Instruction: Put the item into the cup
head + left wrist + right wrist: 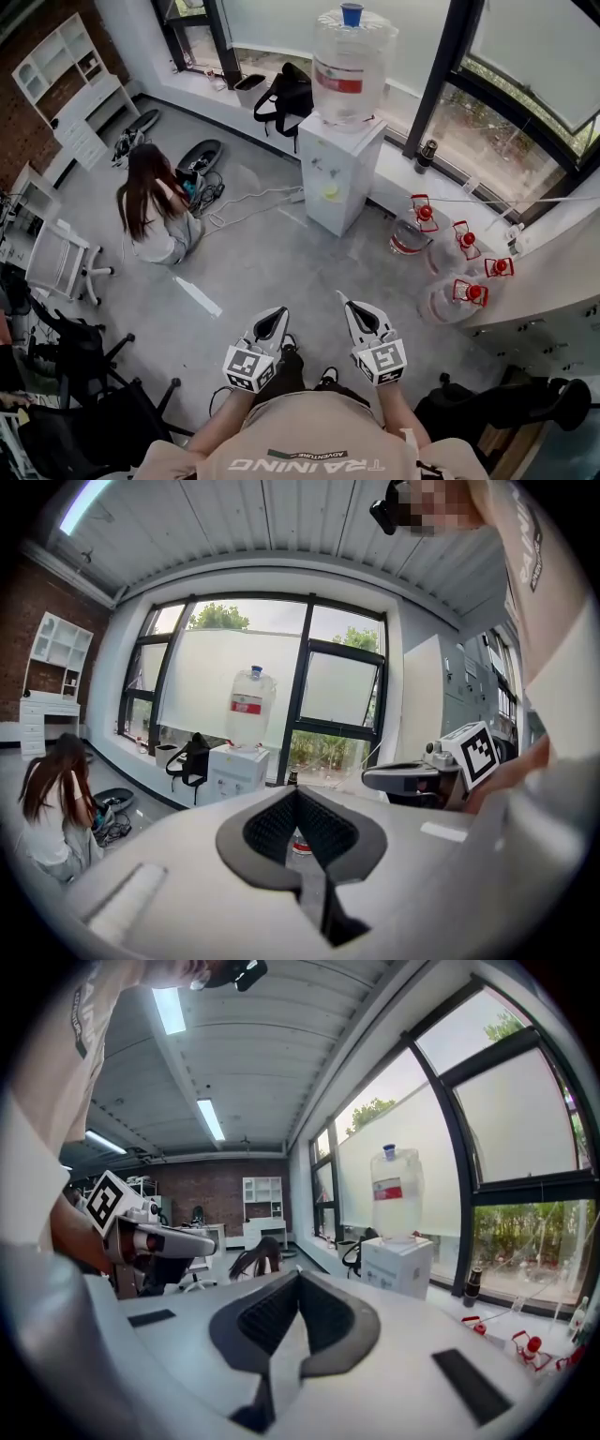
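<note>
Pointing forward side by side over the floor: left gripper (280,313) and right gripper (346,301), near each other but apart. Left gripper view shows the ribbed pads (274,825) meeting at the tip, nothing between them. Right gripper view shows the same: jaws closed tip to tip, empty. Marker cubes (249,367) sit at the rear of each gripper, close to the person's wrists.

Cup and item: not made out in any view.

Outward, on the grey floor (272,272):
- white water dispenser (336,173) straight ahead, large clear bottle (352,66) upright on top, blue cap, red label.
- to its right, a cluster of clear water jugs (411,232) with red caps and handles, lying against the base of the window ledge.
- dark small bottle (427,153) upright on the ledge.
- black backpack (284,94) on the ledge behind the dispenser.
- person with long dark hair (153,202) sitting on the floor, left of the dispenser, cables (248,202) trailing beside.
- white chair (58,264) and black office chairs (80,361) at the left edge.
- white shelf unit (70,84) against the brick wall, far left.
</note>
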`<control>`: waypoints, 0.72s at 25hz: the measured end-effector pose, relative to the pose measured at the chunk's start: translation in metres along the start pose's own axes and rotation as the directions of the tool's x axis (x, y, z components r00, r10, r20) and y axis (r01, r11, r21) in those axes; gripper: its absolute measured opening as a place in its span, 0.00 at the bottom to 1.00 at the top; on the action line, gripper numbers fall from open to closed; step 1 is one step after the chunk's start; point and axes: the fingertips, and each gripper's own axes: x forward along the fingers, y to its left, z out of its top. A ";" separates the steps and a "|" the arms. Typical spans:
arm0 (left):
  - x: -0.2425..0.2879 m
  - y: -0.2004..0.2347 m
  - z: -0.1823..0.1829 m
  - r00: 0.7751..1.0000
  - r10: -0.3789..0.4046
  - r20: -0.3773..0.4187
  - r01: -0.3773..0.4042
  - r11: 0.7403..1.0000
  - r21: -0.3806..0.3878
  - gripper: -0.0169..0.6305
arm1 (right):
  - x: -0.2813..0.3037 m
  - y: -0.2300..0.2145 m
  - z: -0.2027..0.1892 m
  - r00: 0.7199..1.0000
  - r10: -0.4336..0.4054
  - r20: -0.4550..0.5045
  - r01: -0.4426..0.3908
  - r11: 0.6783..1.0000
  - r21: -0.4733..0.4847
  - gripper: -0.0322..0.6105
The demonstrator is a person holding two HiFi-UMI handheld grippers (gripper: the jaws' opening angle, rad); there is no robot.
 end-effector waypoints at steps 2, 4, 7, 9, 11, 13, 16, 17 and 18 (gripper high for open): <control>0.015 0.018 0.009 1.000 -0.018 0.015 0.018 1.000 0.019 0.04 | 0.019 -0.009 0.007 1.000 -0.023 0.004 0.023 1.000 -0.009 0.07; 0.029 0.039 0.023 0.999 -0.039 0.028 0.038 0.998 0.044 0.04 | 0.037 -0.017 0.018 0.998 -0.057 0.011 0.057 0.998 -0.009 0.07; 0.040 0.071 0.040 0.997 -0.065 0.037 0.063 0.996 0.070 0.04 | 0.062 -0.016 0.032 0.996 -0.090 0.012 0.090 0.996 -0.004 0.07; 0.047 0.093 0.051 0.995 -0.086 0.047 0.083 0.994 0.075 0.04 | 0.080 -0.014 0.041 0.995 -0.101 0.015 0.102 0.995 -0.021 0.07; 0.055 0.110 0.060 0.992 -0.111 0.054 0.106 0.991 0.080 0.04 | 0.095 -0.015 0.048 0.992 -0.122 0.014 0.122 0.992 -0.035 0.07; 0.061 0.124 0.062 0.990 -0.133 0.048 0.128 0.988 0.083 0.04 | 0.108 -0.017 0.051 0.988 -0.152 0.018 0.152 0.988 -0.028 0.07; 0.075 0.143 0.059 0.988 -0.150 0.031 0.147 0.986 0.074 0.04 | 0.125 -0.023 0.051 0.982 -0.190 0.021 0.190 0.982 0.004 0.07; 0.079 0.148 0.058 0.988 -0.153 0.026 0.151 0.986 0.067 0.04 | 0.129 -0.025 0.050 0.981 -0.194 0.015 0.194 0.981 0.012 0.07; 0.083 0.151 0.057 0.988 -0.155 0.022 0.153 0.986 0.059 0.04 | 0.133 -0.026 0.049 0.981 -0.195 0.007 0.195 0.981 0.015 0.07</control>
